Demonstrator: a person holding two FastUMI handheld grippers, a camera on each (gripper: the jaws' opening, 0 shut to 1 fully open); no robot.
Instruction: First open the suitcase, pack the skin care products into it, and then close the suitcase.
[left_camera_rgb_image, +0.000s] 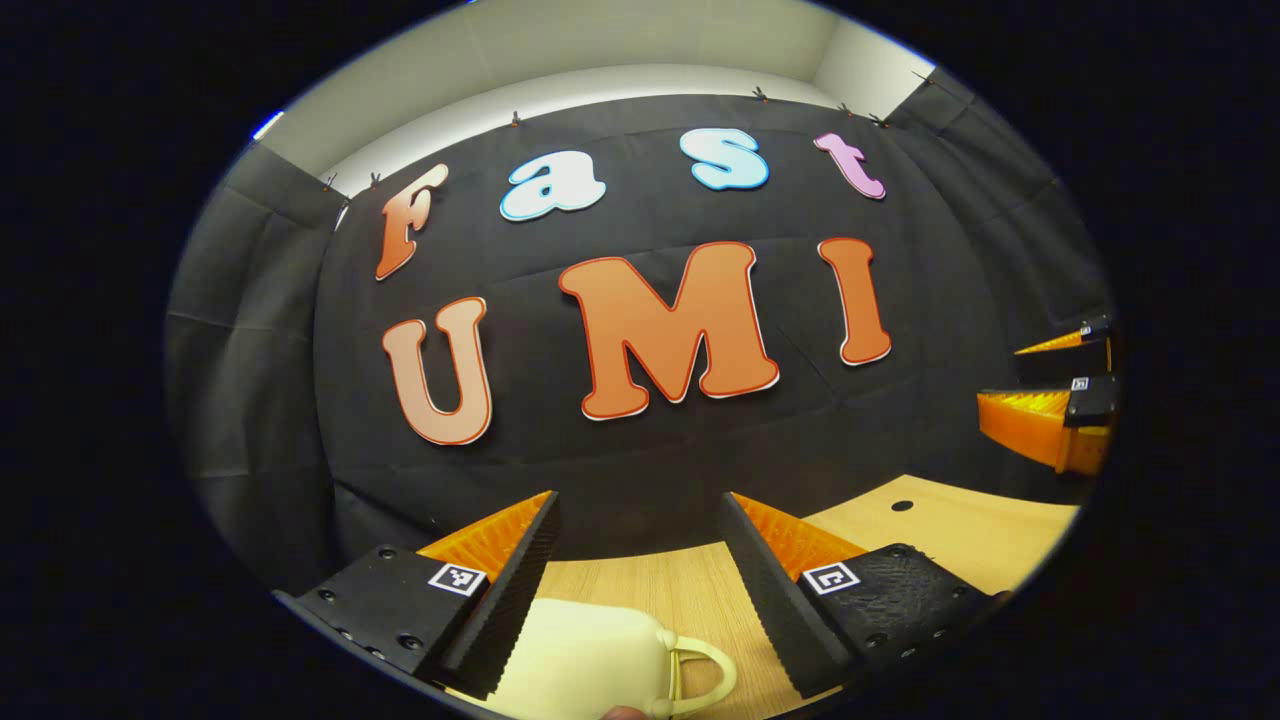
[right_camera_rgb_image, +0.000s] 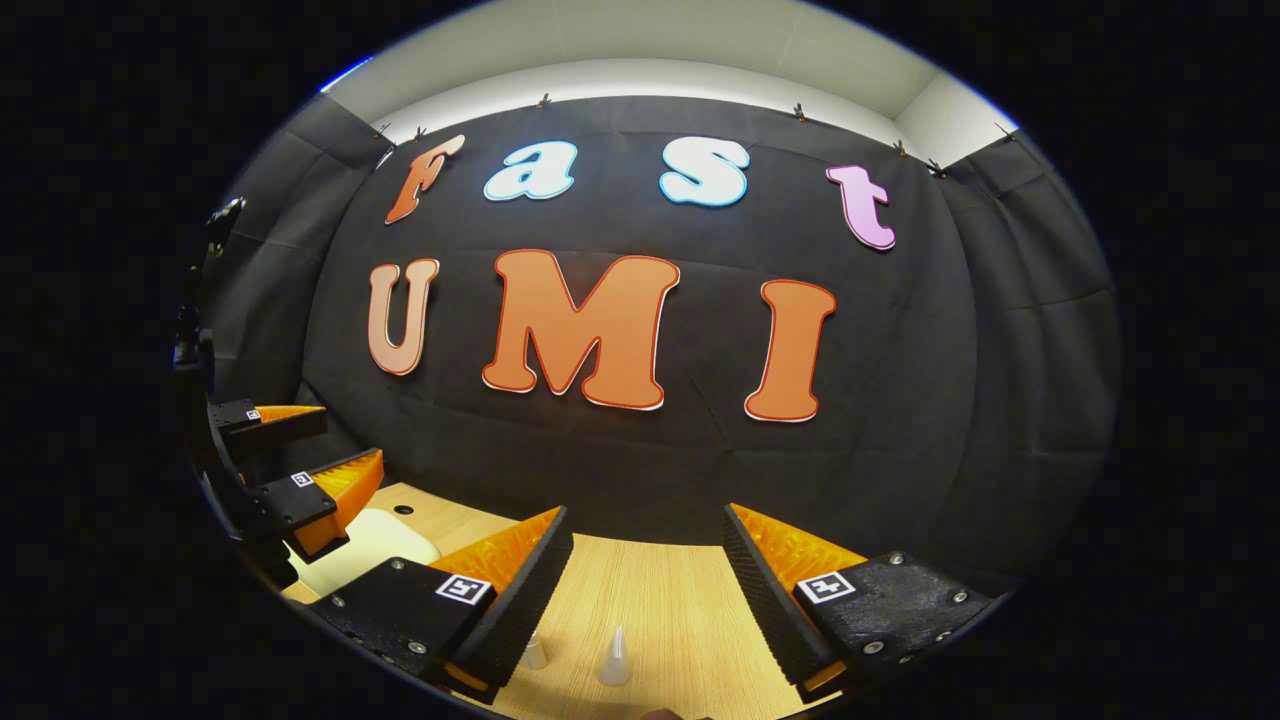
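Bench (left_camera_rgb_image: 680, 585) of light wood runs under both grippers. Cream suitcase (left_camera_rgb_image: 590, 660) with a looped handle lies closed on it, just below the left gripper (left_camera_rgb_image: 640, 560), jaws open with nothing between them. Right gripper (right_camera_rgb_image: 645, 570) likewise hangs open over bare wood. Two small pale pointed caps (right_camera_rgb_image: 615, 658) (skin care products, bodies cut off by the lower edge) stand near its fingers.
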